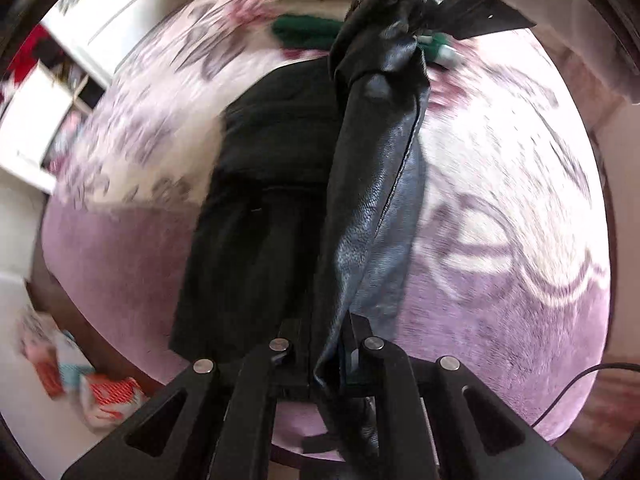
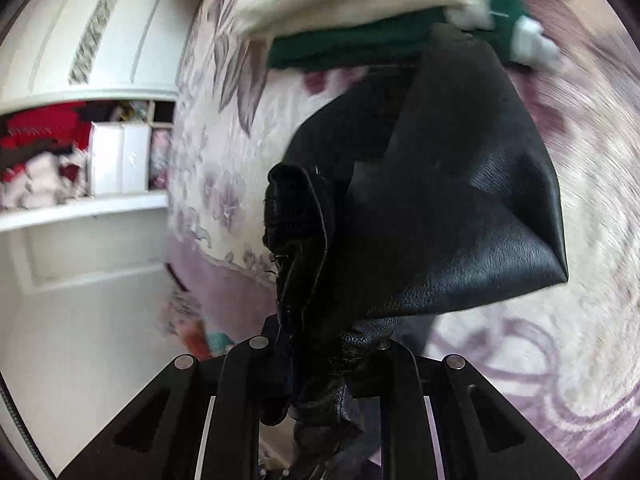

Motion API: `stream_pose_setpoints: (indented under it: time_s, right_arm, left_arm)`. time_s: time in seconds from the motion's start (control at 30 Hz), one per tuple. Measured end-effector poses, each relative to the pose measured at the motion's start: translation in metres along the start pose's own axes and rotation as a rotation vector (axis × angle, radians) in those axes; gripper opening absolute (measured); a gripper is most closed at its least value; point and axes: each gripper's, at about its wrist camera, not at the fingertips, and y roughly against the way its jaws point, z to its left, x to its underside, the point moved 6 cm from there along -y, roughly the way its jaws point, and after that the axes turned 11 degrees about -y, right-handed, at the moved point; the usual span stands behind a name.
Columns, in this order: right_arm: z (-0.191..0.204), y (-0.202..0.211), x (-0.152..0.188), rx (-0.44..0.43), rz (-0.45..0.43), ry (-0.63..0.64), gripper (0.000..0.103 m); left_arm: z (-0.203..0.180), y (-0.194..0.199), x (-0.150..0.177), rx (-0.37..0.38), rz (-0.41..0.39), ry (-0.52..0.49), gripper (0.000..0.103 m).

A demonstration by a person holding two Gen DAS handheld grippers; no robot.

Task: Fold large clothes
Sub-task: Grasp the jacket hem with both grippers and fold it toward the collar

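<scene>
The black leather garment (image 1: 372, 184) hangs stretched between the two tools above the bed (image 1: 520, 280), which wears a lilac floral cover. In the left wrist view the left gripper (image 1: 328, 364) has its jaws closed narrow on one edge of the leather, and the cloth runs away from them toward 12 o'clock as a long taut band, ending near the right gripper (image 1: 476, 12) at about 1 o'clock. In the right wrist view the right gripper (image 2: 320, 356) likewise has its jaws clamped on a bunched seam or zip edge, the rest billowing up toward 1 o'clock (both views are smeared, so finer detail is lost). A further dark part of the garment lies on the bed at 11 o'clock from the left jaws. The long axis thus runs from one grip to the other, so neither hand is nearer; I judge the next move to be laying this span flat on the bed, clear of the green clothing (image 2: 360, 44) at 12 o'clock
</scene>
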Motion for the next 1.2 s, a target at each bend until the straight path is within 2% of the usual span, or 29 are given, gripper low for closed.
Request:
stream_pose_setpoints:
  time_s: [0.07,0.17,0.3,0.37,0.43,0.47,0.5,0.57,0.63,0.67,0.7,0.83,0.9,0.93,0.97,1.03,1.13,1.17,1.2]
  right_arm:
    - [0.038,-0.041,-0.004,0.084,0.018,0.015,0.018]
    - [0.07,-0.103,-0.005,0.219,0.022,0.043,0.018]
    - [0.073,-0.173,-0.015,0.376,0.041,0.025,0.019]
    - [0.073,-0.198,-0.018,0.424,0.076,0.028,0.022]
    - [0.074,-0.211,-0.019,0.414,0.107,-0.004,0.035]
    - [0.075,-0.214,-0.019,0.4,0.118,-0.008,0.048]
    - [0.08,-0.212,-0.018,0.373,0.131,-0.01,0.062]
    - [0.089,-0.199,-0.011,0.256,0.158,-0.018,0.069]
    - [0.098,-0.187,-0.007,0.17,0.163,-0.024,0.069]
    - [0.097,-0.174,-0.001,0.129,0.163,-0.029,0.069]
    - [0.094,-0.164,0.003,0.124,0.154,-0.033,0.069]
    - [0.054,-0.12,0.028,0.175,0.094,-0.069,0.069]
    - [0.023,-0.108,0.05,0.214,0.074,-0.123,0.069]
    - [0.006,-0.108,0.064,0.218,0.077,-0.157,0.069]
    - [-0.016,-0.108,0.087,0.222,0.099,-0.202,0.069]
    - [-0.044,-0.117,0.114,0.233,0.129,-0.254,0.069]
    - [-0.088,-0.14,0.166,0.204,0.201,-0.327,0.069]
    - [-0.096,-0.148,0.179,0.191,0.212,-0.331,0.065]
    - [-0.1,-0.154,0.188,0.174,0.209,-0.336,0.032]
  left_arm:
    - [0.038,-0.014,0.005,0.035,0.023,0.063,0.006]
    - [0.085,-0.047,0.014,0.099,0.047,0.139,0.008]
    - [0.137,-0.108,0.034,0.226,0.118,0.235,0.012]
    - [0.156,-0.135,0.047,0.29,0.16,0.267,0.019]
    - [0.172,-0.146,0.061,0.357,0.167,0.288,0.027]
    - [0.178,-0.147,0.066,0.366,0.167,0.292,0.033]
    - [0.185,-0.146,0.072,0.371,0.166,0.296,0.034]
    - [0.195,-0.144,0.088,0.409,0.176,0.324,0.034]
    - [0.203,-0.143,0.104,0.402,0.213,0.345,0.034]
    - [0.205,-0.143,0.109,0.423,0.217,0.359,0.034]
    - [0.208,-0.141,0.115,0.45,0.225,0.391,0.034]
    - [0.209,-0.134,0.111,0.549,0.197,0.441,0.031]
    - [0.198,-0.135,0.093,0.595,0.167,0.432,0.037]
    - [0.194,-0.139,0.084,0.602,0.165,0.427,0.046]
    - [0.187,-0.143,0.077,0.608,0.167,0.42,0.047]
    - [0.178,-0.156,0.065,0.572,0.173,0.385,0.049]
    - [0.165,-0.172,0.054,0.497,0.19,0.307,0.05]
    - [0.163,-0.174,0.053,0.481,0.189,0.305,0.048]
    - [0.163,-0.174,0.047,0.475,0.177,0.314,0.04]
